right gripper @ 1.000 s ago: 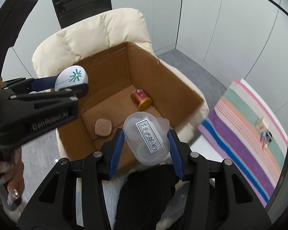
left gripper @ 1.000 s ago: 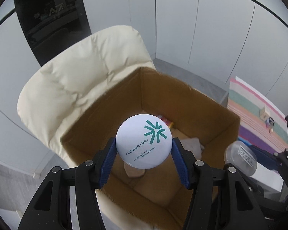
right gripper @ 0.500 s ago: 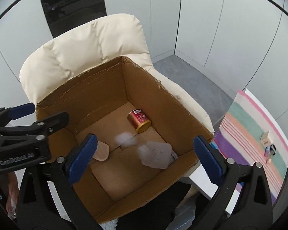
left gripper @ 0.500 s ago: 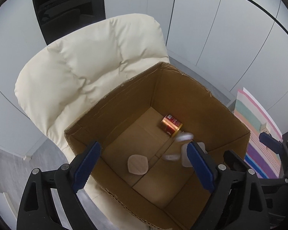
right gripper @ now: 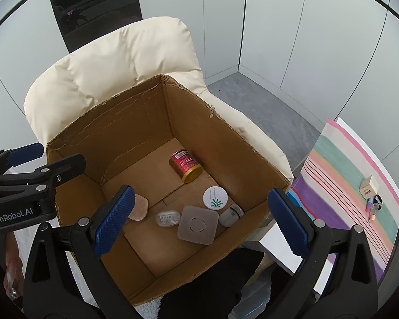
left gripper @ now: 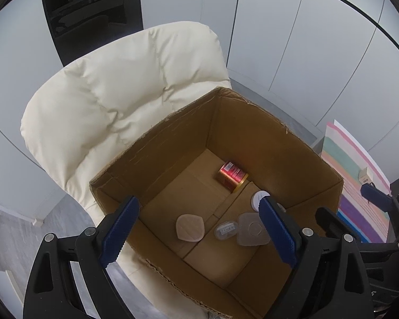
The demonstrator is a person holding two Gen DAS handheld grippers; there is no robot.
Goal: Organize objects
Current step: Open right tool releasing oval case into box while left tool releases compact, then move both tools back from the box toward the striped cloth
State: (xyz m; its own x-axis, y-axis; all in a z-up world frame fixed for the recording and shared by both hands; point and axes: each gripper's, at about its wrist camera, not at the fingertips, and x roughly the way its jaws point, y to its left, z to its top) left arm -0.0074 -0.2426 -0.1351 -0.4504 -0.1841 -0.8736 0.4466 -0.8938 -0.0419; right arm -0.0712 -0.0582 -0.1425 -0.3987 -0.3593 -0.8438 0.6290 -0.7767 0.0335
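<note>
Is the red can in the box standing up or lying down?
Lying down. The red can rests on its side on the floor of the box, its gold end toward the white round lid.

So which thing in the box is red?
The red tin with the gold end, lying on its side near the cardboard box's back corner; the rest are white, clear or pinkish.

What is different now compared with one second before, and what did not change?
Both grippers let go. The left gripper dropped the white round case and the right gripper dropped the clear container; both now lie in the cardboard box. Both jaws stand open and empty. The red can and the box on the cream chair stayed.
</note>
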